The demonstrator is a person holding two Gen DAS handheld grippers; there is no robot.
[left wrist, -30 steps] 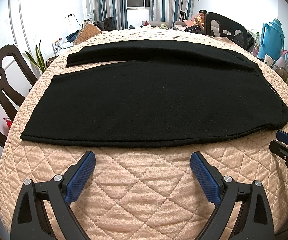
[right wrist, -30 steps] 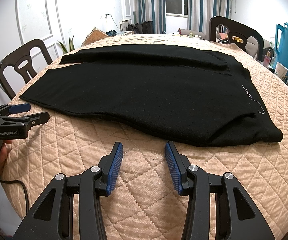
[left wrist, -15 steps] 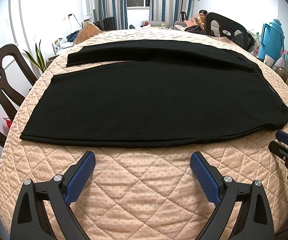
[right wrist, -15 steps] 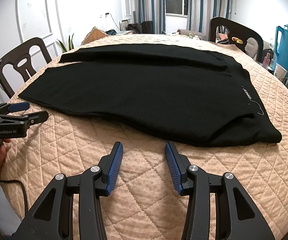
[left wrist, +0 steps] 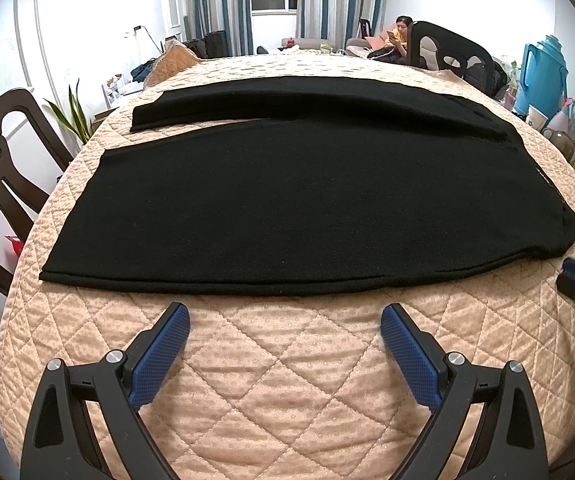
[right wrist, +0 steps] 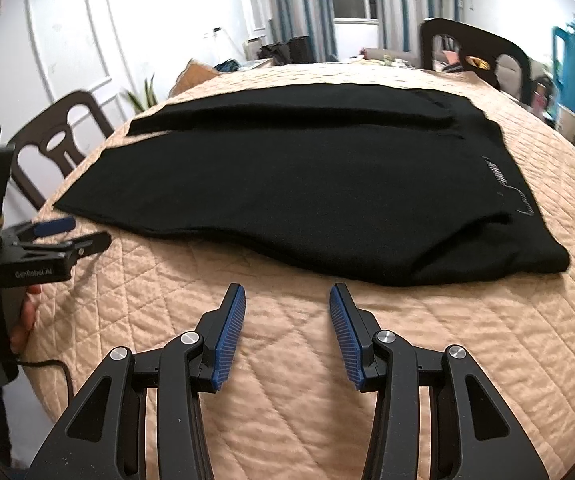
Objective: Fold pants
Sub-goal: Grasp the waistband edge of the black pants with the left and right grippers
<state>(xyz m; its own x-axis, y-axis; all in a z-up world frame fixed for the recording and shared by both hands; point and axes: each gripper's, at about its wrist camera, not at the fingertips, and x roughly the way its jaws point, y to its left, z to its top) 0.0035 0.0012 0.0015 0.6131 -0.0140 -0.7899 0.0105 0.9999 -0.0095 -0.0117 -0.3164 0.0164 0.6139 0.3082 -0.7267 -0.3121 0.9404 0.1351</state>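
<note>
Black knit pants (left wrist: pixel 311 200) lie spread flat on a peach quilted tablecloth (left wrist: pixel 287 360). Both the left gripper (left wrist: pixel 285 354) and right gripper (right wrist: pixel 287 334) hover short of the near hem, jaws apart and empty; a shallow pinch could catch only one layer.

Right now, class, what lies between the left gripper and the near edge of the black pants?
Only bare quilted tablecloth separates the left gripper from the pants, shown in the left wrist view.
</note>
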